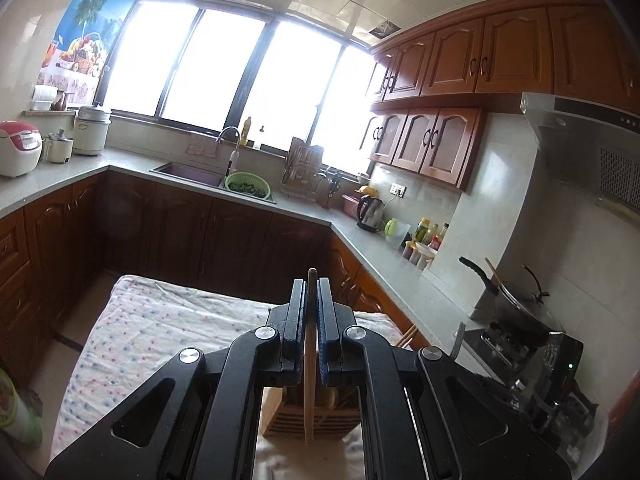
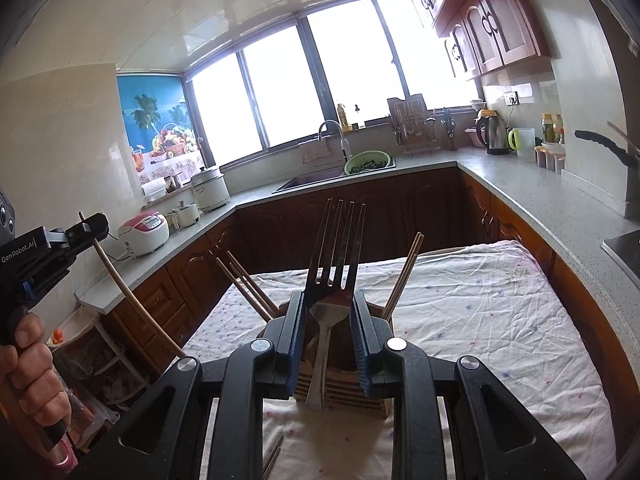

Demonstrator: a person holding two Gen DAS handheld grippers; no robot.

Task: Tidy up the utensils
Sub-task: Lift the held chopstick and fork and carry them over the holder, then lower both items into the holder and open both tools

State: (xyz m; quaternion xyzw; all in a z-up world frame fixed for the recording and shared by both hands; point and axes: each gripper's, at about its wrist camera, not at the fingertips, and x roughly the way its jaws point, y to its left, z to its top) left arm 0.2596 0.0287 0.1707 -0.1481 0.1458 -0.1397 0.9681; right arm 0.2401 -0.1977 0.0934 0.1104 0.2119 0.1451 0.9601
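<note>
chopsticks (image 2: 250, 290) fan above wooden holder (image 2: 340, 390), blocking approach, cloth (image 2: 480, 320) rightward open

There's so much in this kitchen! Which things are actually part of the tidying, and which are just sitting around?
Part of the job:
left gripper clamping a chopstick
right gripper holding a fork
wooden holder
chopsticks standing in it

Just sitting around:
kettle
rice cooker
green colander
</note>
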